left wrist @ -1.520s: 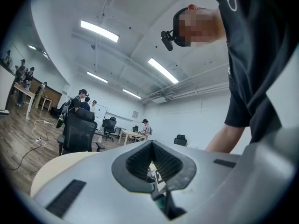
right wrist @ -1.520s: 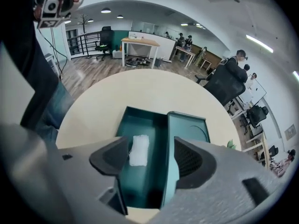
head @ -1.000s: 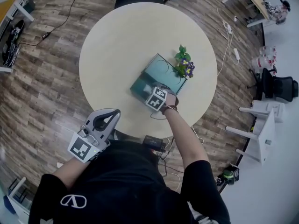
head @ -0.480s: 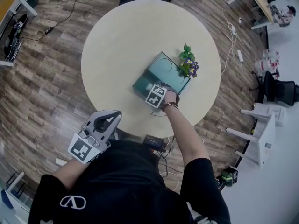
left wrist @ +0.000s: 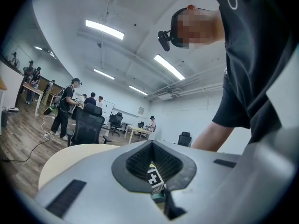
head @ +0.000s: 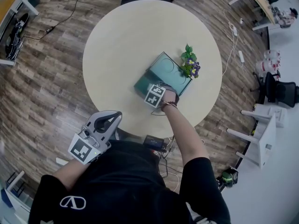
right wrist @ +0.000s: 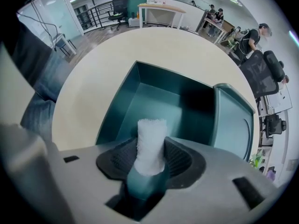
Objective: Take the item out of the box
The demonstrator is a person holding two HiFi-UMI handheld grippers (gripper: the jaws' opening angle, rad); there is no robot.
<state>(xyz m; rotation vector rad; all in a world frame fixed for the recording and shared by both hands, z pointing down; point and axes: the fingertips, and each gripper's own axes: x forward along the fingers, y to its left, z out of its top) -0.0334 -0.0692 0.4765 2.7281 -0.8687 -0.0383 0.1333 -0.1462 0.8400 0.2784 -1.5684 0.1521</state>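
A white, fuzzy cylindrical roll (right wrist: 150, 146) stands upright at the near rim of the open dark-teal rectangular box (right wrist: 122, 101), whose lid lies alongside.

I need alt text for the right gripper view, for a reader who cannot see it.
The right gripper is closing its jaws on a white textured roll standing between them. Beyond lies an open teal box on a round beige table.

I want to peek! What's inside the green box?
Mostly bare teal floor shows in the box. A white roll stands between the right hand-held gripper's closing jaws. The gripper covers the box's near end, so anything there is hidden.
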